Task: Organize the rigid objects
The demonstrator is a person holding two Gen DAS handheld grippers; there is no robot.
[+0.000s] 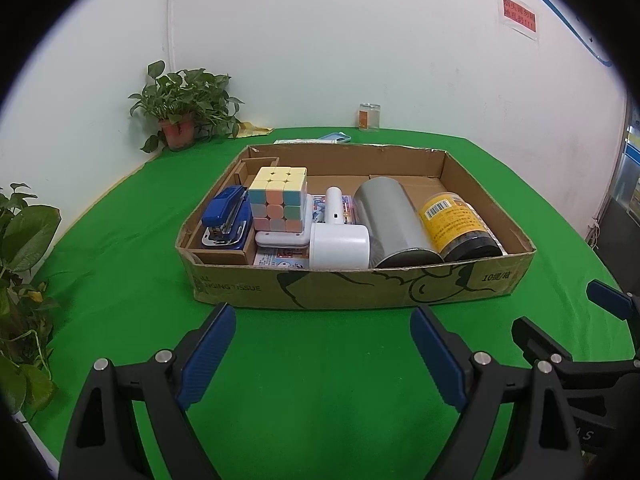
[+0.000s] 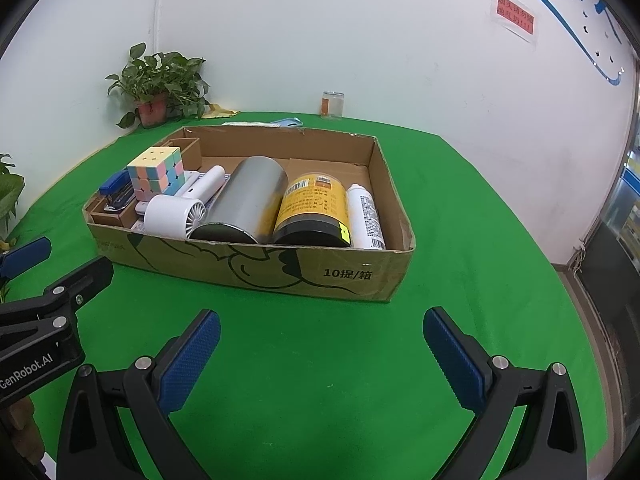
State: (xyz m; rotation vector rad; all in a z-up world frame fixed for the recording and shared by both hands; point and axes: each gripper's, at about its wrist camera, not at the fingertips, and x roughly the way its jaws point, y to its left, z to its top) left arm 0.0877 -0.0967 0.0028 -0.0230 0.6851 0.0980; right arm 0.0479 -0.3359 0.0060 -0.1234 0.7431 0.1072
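A shallow cardboard box (image 1: 352, 288) (image 2: 256, 272) stands on the green cloth. Inside it lie a blue stapler (image 1: 226, 216) (image 2: 116, 192), a pastel puzzle cube (image 1: 278, 196) (image 2: 156, 174), a white handheld fan (image 1: 338, 236) (image 2: 176, 214), a silver can (image 1: 394, 224) (image 2: 244, 204), a yellow-labelled jar (image 1: 456, 220) (image 2: 314, 210) and a white bottle (image 2: 366, 216). My left gripper (image 1: 324, 320) hangs open just in front of the box, nothing between its fingers. My right gripper (image 2: 322, 328) is open too, empty, before the box's right half.
A potted plant (image 1: 180, 114) (image 2: 154, 88) stands in the back left corner. A glass jar (image 1: 369, 117) (image 2: 333, 105) sits by the wall, a phone (image 1: 334, 138) behind the box. More leaves (image 1: 24, 264) crowd the left edge. The table's rim curves off at right.
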